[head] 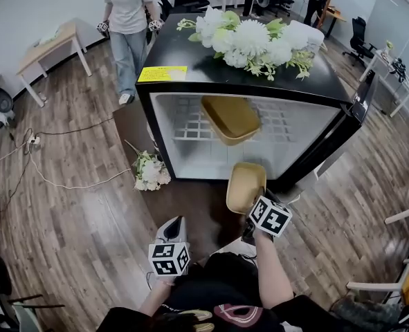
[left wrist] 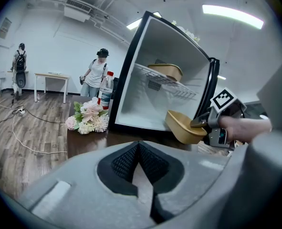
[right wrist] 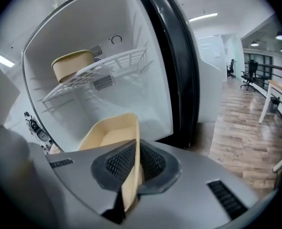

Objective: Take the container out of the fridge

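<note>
A small black fridge [head: 190, 75] stands with its door open and its white inside showing. One tan container [head: 230, 118] rests on the wire shelf [right wrist: 112, 63] inside. A second tan container [head: 246, 185] hangs in the air just outside the fridge's front, and my right gripper [head: 252, 211] is shut on its near rim. In the right gripper view the rim [right wrist: 131, 175] is pinched between the pads. My left gripper [head: 175, 225] is held low to the left, shut and empty; its tips [left wrist: 140, 149] meet with nothing between them.
White flowers [head: 249, 43] lie on the fridge top. The open door [head: 360, 102] swings out at the right. A bouquet [head: 151, 171] and a bottle [left wrist: 106, 90] sit left of the fridge on the dark brown surface [head: 190, 206]. A person [head: 129, 26] stands behind, near a table [head: 48, 47].
</note>
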`<act>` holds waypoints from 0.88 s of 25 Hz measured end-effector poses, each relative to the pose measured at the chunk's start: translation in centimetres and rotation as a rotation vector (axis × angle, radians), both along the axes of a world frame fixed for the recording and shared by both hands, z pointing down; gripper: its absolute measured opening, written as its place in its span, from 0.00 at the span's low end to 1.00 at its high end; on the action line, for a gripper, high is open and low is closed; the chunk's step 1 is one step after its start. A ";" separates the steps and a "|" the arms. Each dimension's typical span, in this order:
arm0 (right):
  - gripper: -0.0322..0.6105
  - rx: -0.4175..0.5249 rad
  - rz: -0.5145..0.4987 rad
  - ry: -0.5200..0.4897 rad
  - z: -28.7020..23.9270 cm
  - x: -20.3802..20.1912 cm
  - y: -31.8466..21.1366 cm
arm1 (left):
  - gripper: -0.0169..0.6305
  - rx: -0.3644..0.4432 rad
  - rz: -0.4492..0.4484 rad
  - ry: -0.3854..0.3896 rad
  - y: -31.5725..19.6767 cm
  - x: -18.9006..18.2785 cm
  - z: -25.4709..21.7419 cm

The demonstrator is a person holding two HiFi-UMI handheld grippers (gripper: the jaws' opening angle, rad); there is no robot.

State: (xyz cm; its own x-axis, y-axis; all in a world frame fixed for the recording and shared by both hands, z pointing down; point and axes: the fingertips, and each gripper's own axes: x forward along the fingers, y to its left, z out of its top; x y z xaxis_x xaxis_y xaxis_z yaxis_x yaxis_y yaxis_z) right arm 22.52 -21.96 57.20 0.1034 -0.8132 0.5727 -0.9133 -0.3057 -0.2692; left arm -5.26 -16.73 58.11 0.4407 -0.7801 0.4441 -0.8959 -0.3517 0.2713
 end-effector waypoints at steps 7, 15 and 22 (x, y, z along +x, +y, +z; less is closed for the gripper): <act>0.09 -0.008 0.014 -0.005 1.0 0.5 2.4 | 0.04 -0.006 0.029 -0.001 1.0 0.8 0.4; 0.09 -0.040 0.031 0.001 2.6 0.8 4.9 | 0.04 0.001 0.040 -0.010 1.6 1.1 0.2; 0.09 -0.052 0.044 0.010 3.6 1.2 6.4 | 0.04 -0.005 0.068 -0.014 2.4 1.8 0.5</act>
